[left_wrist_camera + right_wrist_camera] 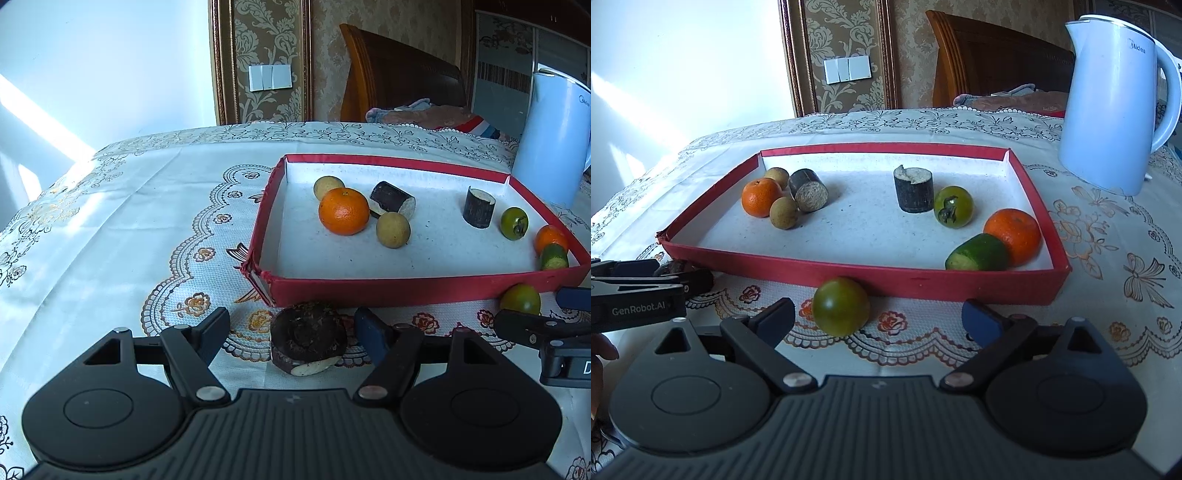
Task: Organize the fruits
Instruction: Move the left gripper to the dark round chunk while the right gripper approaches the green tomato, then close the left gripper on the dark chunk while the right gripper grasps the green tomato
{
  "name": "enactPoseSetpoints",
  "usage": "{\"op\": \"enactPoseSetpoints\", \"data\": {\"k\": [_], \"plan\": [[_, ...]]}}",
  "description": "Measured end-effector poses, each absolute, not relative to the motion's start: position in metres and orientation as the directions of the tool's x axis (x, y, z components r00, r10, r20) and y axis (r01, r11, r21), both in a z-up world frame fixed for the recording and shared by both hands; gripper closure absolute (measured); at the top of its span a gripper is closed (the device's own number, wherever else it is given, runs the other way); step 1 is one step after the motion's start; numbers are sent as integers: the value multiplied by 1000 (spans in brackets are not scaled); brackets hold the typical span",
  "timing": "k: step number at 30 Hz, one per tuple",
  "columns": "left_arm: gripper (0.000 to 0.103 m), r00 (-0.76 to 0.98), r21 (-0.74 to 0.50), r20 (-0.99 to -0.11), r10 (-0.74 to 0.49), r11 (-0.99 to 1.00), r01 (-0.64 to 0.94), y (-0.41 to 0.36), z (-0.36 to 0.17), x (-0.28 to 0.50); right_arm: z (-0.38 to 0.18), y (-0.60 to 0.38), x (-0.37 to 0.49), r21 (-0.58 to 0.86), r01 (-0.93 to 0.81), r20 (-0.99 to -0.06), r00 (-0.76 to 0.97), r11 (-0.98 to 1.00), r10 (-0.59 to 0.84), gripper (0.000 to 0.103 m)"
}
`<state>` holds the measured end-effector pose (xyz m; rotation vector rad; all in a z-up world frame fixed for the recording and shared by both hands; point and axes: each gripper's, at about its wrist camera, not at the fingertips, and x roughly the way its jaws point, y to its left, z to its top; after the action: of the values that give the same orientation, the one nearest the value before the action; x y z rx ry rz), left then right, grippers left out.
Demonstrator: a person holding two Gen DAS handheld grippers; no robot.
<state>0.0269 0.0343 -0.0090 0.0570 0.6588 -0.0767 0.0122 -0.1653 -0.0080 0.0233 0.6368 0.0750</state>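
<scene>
Both tongs gape empty low in frame, left tongs [291, 328] around a dark brown fruit [308, 338], right tongs [879, 317] near a green tomato [841, 307], each outside the red tray [886, 278]; centre, then squeeze gently.

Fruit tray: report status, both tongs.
Left tongs open around dark fruit chunk. Right tongs open by green tomato. Both outside red tray.
</scene>
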Motion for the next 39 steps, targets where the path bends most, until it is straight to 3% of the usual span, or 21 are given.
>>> {"op": "enactPoseSetpoints", "data": {"k": [10, 19, 22, 25, 29, 35, 39], "plan": [[29, 790, 33, -610, -63, 994, 104, 35, -11, 29, -8, -162, 15, 44, -51, -594, 802, 998, 67, 7], [29, 789, 46, -607, -96, 987, 155, 37, -11, 32, -8, -156, 15, 19, -39, -595, 803, 999, 43, 19], [38, 793, 53, -599, -115, 982, 183, 34, -11, 28, -8, -156, 15, 17, -34, -594, 803, 999, 38, 21], [40, 798, 69, -592, -112, 980, 188, 31, -11, 26, -8, -156, 14, 11, -30, -594, 804, 1000, 30, 22], [57, 797, 59, -590, -128, 978, 201, 31, -10, 24, -9, -153, 14, -16, -23, -594, 804, 1000, 9, 27], [61, 803, 66, -584, -118, 979, 192, 31, -9, 21, -8, -154, 13, -10, -15, -589, 808, 1000, 6, 31], [61, 802, 63, -586, -115, 981, 186, 32, -9, 20, -8, -154, 12, -13, -22, -585, 811, 1000, 10, 41]]}}
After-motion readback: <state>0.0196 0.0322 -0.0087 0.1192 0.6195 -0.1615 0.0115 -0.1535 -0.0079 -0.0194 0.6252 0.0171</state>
